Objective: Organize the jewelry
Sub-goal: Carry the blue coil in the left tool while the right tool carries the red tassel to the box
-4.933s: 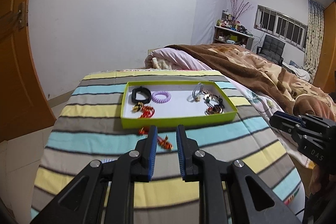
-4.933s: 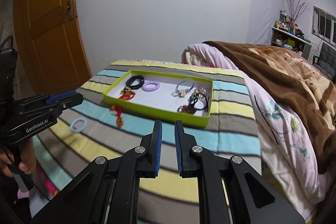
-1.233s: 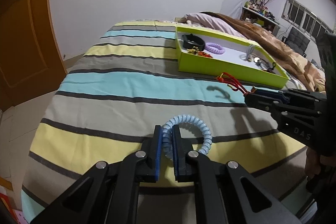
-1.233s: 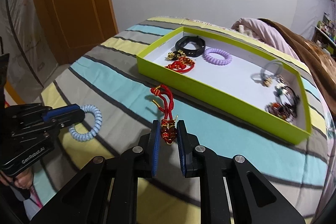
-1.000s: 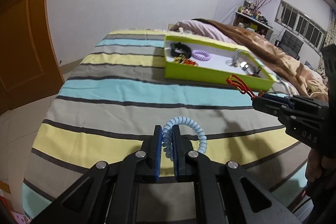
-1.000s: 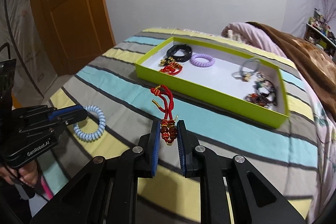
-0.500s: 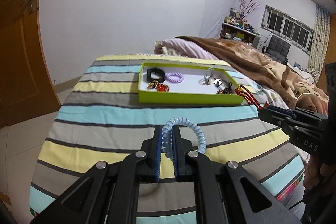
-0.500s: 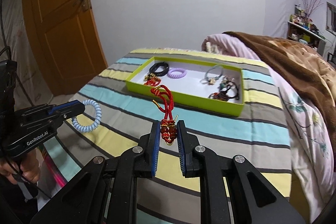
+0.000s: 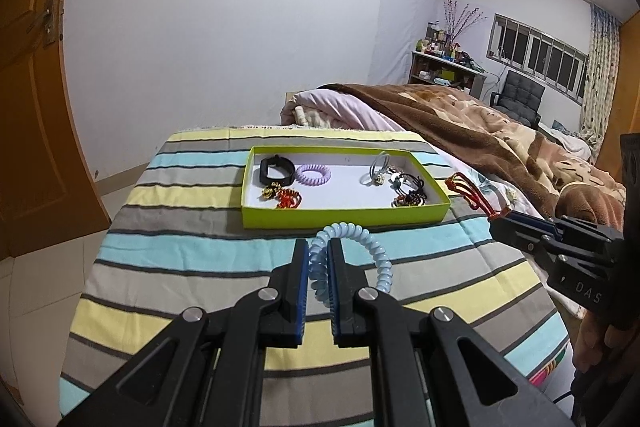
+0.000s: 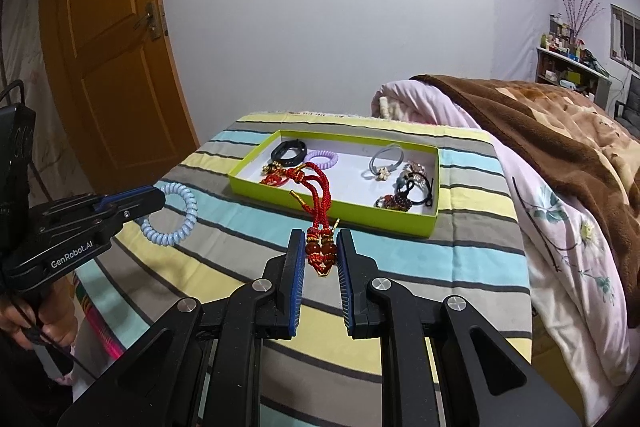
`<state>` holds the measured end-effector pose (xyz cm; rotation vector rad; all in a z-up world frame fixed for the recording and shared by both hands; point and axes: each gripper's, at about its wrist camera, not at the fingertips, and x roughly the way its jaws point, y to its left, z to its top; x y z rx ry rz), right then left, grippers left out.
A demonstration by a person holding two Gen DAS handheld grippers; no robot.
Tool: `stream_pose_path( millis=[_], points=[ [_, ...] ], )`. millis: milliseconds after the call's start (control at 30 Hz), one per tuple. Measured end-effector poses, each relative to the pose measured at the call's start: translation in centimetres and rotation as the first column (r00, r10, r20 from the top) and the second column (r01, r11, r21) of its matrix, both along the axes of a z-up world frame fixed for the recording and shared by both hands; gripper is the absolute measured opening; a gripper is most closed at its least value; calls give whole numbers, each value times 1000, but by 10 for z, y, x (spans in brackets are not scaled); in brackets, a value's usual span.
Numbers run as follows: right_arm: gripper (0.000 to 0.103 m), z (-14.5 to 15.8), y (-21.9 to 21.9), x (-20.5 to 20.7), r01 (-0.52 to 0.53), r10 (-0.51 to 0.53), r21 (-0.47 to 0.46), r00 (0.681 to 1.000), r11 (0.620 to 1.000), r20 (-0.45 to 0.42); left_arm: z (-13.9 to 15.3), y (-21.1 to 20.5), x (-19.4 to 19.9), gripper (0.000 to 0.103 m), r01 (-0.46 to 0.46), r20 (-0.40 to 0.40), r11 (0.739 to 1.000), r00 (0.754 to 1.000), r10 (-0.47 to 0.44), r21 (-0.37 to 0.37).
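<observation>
My left gripper [image 9: 318, 259] is shut on a light blue spiral hair tie [image 9: 376, 255], held in the air above the striped cloth; the same hair tie [image 10: 176, 215] shows at the left of the right wrist view. My right gripper [image 10: 320, 247] is shut on the beaded end of a red cord bracelet [image 10: 316, 195], whose loops stand up in front of the tray. The lime green tray [image 9: 344, 217] lies ahead of both grippers and holds a black band [image 9: 274, 169], a purple spiral tie [image 9: 313, 173], a red and gold piece [image 9: 282, 197] and several other hair ties.
The striped cloth [image 9: 180, 251] covers a table whose left edge drops to a tiled floor by an orange door [image 10: 116, 59]. A bed with a brown blanket [image 10: 560, 131] lies close on the right. A hand [image 10: 40, 323] grips the left tool.
Both grippers have risen and levelled out, carrying the hair tie and the red bracelet off the cloth; the tray now sits farther ahead and more centred in both views.
</observation>
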<state>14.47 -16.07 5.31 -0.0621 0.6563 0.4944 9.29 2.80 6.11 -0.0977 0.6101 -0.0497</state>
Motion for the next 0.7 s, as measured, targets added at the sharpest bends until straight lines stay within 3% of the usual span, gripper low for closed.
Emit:
stream_pose_path(
  millis=[700],
  points=[
    [16, -9, 15, 73, 15, -15, -19, 1000, 1000, -11, 6, -1, 75, 9, 29, 36, 999, 999, -30, 24]
  ],
)
